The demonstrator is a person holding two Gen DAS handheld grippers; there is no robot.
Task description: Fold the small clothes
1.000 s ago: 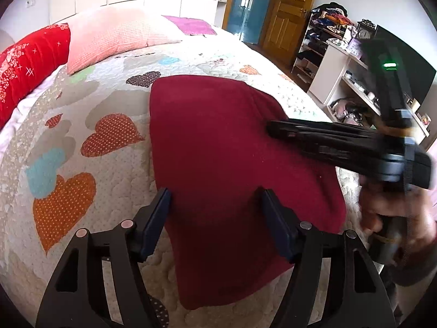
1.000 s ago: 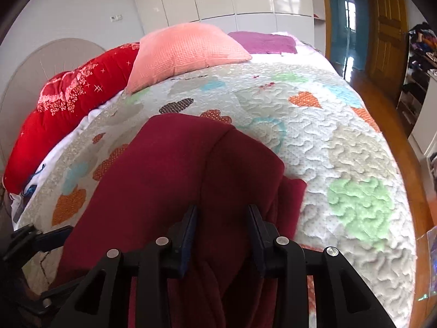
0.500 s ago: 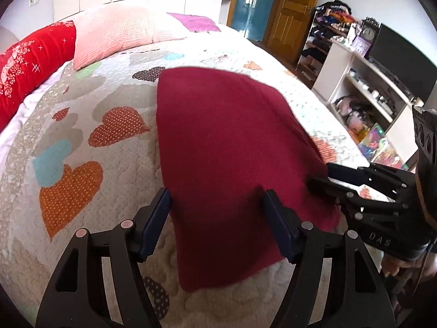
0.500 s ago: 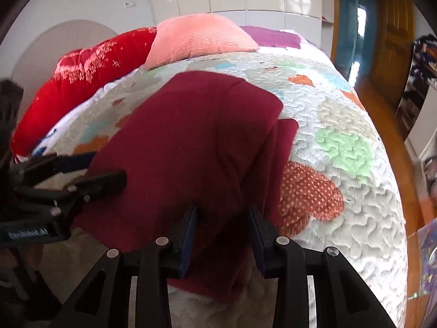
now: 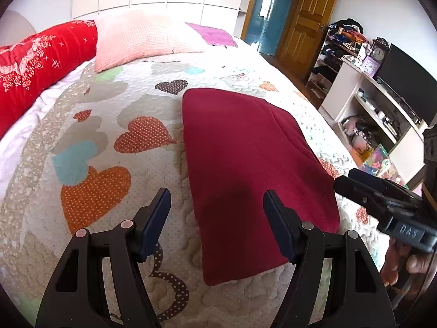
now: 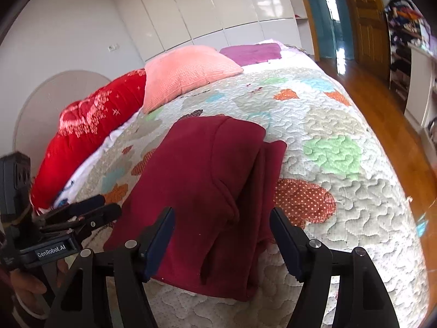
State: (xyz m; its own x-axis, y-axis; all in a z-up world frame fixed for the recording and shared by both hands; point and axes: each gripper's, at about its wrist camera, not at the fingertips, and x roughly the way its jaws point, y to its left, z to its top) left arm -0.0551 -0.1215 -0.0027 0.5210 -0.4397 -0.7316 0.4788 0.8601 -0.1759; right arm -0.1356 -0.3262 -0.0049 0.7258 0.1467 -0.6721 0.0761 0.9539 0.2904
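So the big thing here is the bed, covered in a heart-patterned quilt [image 5: 114, 125], and that's the work surface, flat and roomy enough to fold on. Sitting on it near the close edge is the dark red garment [image 6: 207, 191], laid in layers with a folded flap on top, so my guess is a fold just got set down and it's left there to settle. The right gripper [image 6: 221, 239] has just been opening; its jaws stand wide on either side of the cloth's near end, pads not pressing it, nothing held. The left gripper [image 5: 215, 222] is wide too, empty, hovering over the garment's near corner and the quilt.

Hard to say what kind of garment it is, since no sleeves or neckline show. The near hem hides behind the gripper bodies, and only bits of the person's hands peek in at the frame edges.
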